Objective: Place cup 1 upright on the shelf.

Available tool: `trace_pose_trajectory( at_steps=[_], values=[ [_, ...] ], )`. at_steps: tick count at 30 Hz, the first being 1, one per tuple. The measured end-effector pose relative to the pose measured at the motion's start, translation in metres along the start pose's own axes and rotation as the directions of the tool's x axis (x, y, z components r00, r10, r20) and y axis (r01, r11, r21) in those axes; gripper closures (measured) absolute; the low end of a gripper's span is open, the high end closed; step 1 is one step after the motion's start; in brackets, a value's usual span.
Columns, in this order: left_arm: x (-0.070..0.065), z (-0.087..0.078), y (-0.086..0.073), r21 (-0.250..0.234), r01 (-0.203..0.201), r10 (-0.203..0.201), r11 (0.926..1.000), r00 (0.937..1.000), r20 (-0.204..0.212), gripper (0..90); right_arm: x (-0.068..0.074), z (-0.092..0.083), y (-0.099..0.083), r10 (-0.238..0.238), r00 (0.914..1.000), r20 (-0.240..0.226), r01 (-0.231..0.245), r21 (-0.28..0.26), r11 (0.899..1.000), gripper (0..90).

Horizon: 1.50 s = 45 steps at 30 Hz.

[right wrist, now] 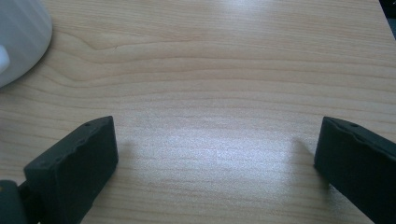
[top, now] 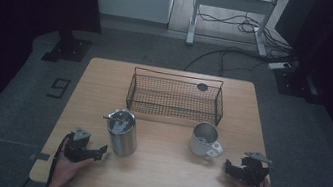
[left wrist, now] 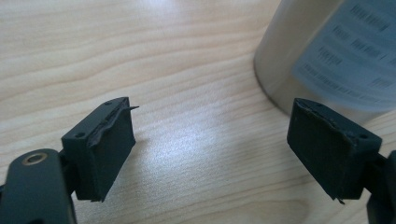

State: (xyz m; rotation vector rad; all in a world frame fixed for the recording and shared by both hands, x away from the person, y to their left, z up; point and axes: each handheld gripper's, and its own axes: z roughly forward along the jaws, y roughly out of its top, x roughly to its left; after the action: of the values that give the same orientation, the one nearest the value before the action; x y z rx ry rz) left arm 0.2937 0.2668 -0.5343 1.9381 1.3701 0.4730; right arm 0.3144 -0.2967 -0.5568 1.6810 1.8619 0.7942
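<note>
High view: the left gripper (top: 94, 152) rests low on the wooden table (top: 157, 173), jaws spread wide and empty, just beside the steel tumbler (top: 122, 132), which stands upright ahead and to its right, a small tool in its mouth. Well right of the tumbler, the right gripper (top: 235, 169) is likewise released, near the handled metal mug (top: 204, 139). Beyond the tumbler sits the wire basket (top: 174, 106). Likely target: the tumbler, nearest the left hand (top: 67, 166), whose forearm lies flat, palm-in

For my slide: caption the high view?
Two open grippers rest near a steel tumbler, mug and wire basket.
</note>
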Motion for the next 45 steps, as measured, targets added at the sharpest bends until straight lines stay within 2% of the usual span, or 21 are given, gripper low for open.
trace_pose_trajectory(
  at_steps=[19, 27, 32, 40, 45],
  values=[
    [-0.005, -0.028, 0.011, -0.093, 0.019, -0.014, 0.9955, 0.9989, 0.044, 14.9, 0.000, 0.000, 0.000, -0.001, 1.0000, -0.001, 0.001, 0.000, 1.000, 0.0],
    [-0.014, -0.040, 0.016, -0.131, 0.004, 0.005, 0.9914, 0.9977, 0.068, 14.5, 0.000, 0.000, 0.000, -0.002, 1.0000, -0.001, 0.002, -0.001, 1.000, 0.0],
    [-0.022, -0.049, 0.020, -0.177, -0.015, 0.032, 0.9841, 0.9948, 0.097, 12.7, 0.000, 0.000, 0.000, -0.001, 1.0000, -0.001, 0.001, 0.000, 1.000, 0.0],
    [-0.029, -0.054, 0.024, -0.191, -0.022, 0.045, 0.9813, 0.9923, 0.116, 11.3, 0.000, 0.000, 0.000, -0.001, 1.0000, -0.001, 0.001, 0.000, 1.000, 0.0],
    [-0.032, -0.054, 0.025, -0.188, -0.022, 0.047, 0.9820, 0.9908, 0.127, 9.7, 0.000, 0.000, 0.000, -0.001, 1.0000, -0.001, 0.001, 0.000, 1.000, 0.0]
  ],
)
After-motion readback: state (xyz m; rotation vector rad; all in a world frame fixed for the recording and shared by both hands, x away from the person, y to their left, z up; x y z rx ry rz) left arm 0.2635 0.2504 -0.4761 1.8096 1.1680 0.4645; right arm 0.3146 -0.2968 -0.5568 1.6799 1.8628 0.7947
